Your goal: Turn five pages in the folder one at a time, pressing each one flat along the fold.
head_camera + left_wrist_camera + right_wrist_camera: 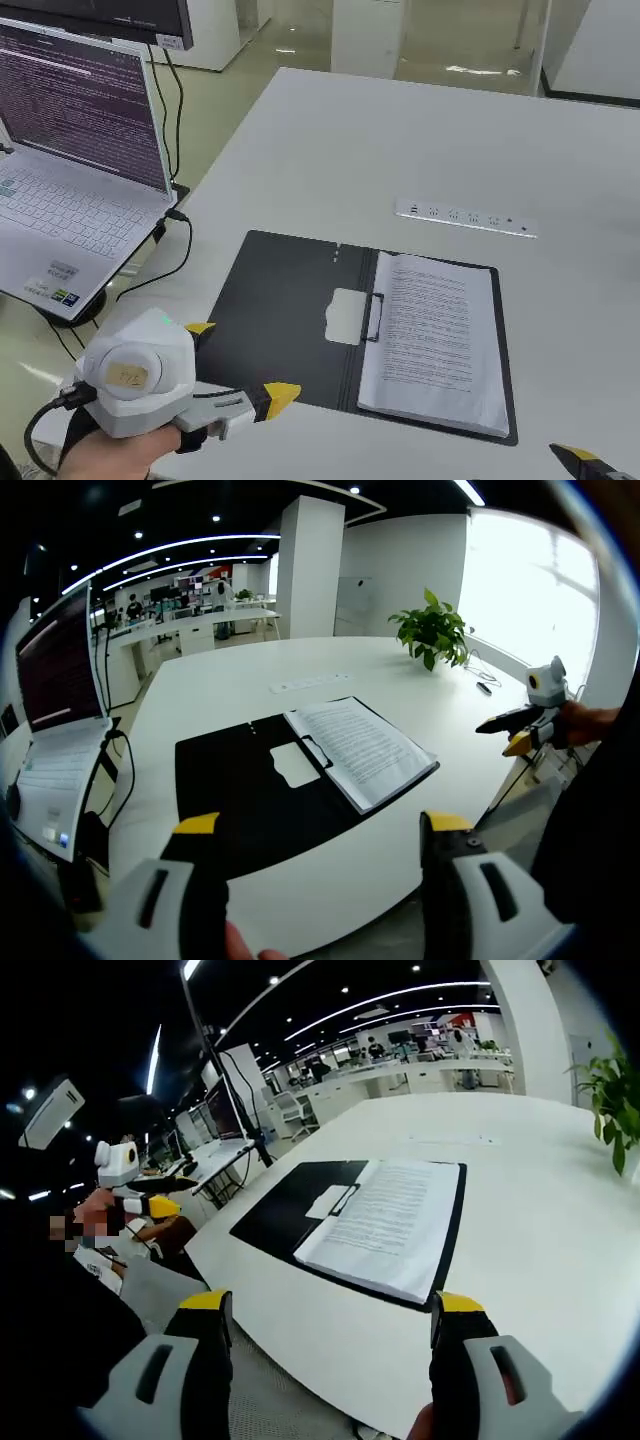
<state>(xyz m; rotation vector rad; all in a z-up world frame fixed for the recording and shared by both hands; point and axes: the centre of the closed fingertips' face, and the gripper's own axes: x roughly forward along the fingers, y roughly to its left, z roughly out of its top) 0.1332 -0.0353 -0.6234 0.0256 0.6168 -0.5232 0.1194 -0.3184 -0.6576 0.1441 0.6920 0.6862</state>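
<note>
An open black folder (pixel 285 310) lies flat on the white table (pixel 400 130). Its left cover is bare, a metal clip (pixel 374 315) sits at the fold, and a stack of printed pages (pixel 435 335) lies on its right half. My left gripper (pixel 240 362) hovers open over the table's near edge, just left of the folder's near-left corner, with nothing between its yellow-tipped jaws. In its own view the right gripper (pixel 332 1302) is open and empty, off the near edge and facing the pages (pixel 385 1215). One of its fingertips (pixel 572 456) shows at the bottom right of the head view.
An open laptop (pixel 70 190) stands on a lower surface to the left, with black cables (pixel 182 235) running to it. A white power strip (pixel 465 217) lies behind the folder. A potted plant (pixel 432 630) stands at the table's far end.
</note>
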